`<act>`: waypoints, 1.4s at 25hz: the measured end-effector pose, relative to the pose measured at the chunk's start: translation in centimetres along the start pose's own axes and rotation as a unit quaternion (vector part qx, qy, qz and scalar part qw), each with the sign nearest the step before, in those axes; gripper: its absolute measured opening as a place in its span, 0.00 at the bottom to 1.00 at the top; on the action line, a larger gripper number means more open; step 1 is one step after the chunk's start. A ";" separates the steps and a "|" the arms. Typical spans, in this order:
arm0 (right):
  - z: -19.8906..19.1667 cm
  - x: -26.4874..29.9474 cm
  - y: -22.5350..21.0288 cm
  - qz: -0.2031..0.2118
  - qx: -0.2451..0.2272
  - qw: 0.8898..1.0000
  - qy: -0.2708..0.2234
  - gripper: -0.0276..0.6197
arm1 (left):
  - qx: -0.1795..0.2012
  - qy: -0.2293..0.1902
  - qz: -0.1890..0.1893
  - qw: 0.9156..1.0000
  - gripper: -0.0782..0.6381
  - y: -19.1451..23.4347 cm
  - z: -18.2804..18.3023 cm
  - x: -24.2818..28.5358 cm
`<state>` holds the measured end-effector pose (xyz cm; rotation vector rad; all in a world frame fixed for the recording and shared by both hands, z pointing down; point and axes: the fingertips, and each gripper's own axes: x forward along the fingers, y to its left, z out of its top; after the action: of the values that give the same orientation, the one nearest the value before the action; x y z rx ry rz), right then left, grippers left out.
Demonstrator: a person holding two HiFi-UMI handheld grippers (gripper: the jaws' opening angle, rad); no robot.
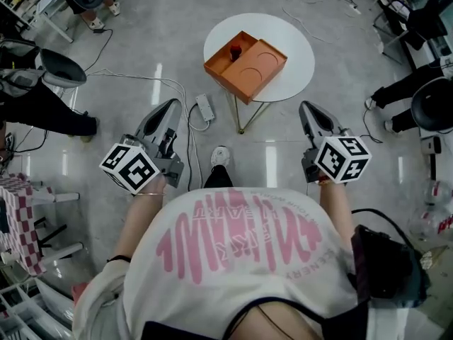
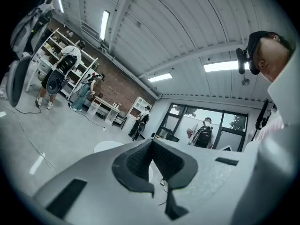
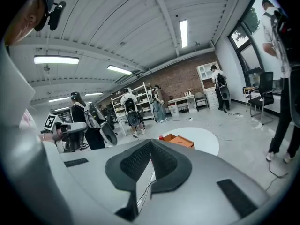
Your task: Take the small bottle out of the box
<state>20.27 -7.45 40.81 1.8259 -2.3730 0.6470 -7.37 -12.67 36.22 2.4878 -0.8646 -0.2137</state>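
Polished grey floor (image 1: 141,48) trailing cables (image 1: 134,76) fills a busy workshop. On it stands a round white table (image 1: 297,55) bearing only an open orange box (image 1: 263,73), with the small bottle (image 1: 235,52) upright in its left half. Well apart from the table, the left gripper (image 1: 172,105) and the right gripper (image 1: 306,108) are held close to the person's body, each with its jaws together on nothing. The bottle looks light, stiff and probably smooth-sided, so a pinch from above just under its red top (image 1: 236,47) seems safest, since the box walls leave little room sideways.
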 end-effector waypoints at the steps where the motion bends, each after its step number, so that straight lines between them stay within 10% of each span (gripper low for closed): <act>1: 0.7 1.1 0.0 0.000 -0.002 1.000 0.001 0.05 | 0.000 0.000 -0.002 1.000 0.12 0.7 0.8 0.8; 20: 12.5 15.2 -1.4 -0.038 -0.027 0.997 -0.055 0.05 | 0.023 -0.022 -0.067 0.997 0.12 12.2 13.4 13.0; 35: 8.7 24.5 -2.0 -0.013 -0.056 0.998 0.034 0.05 | 0.005 0.003 -0.042 0.999 0.12 19.4 12.4 15.7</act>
<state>16.73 -33.30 41.14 1.7573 -2.2903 0.5515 -9.22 -40.46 35.44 2.5352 -0.7620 -0.2316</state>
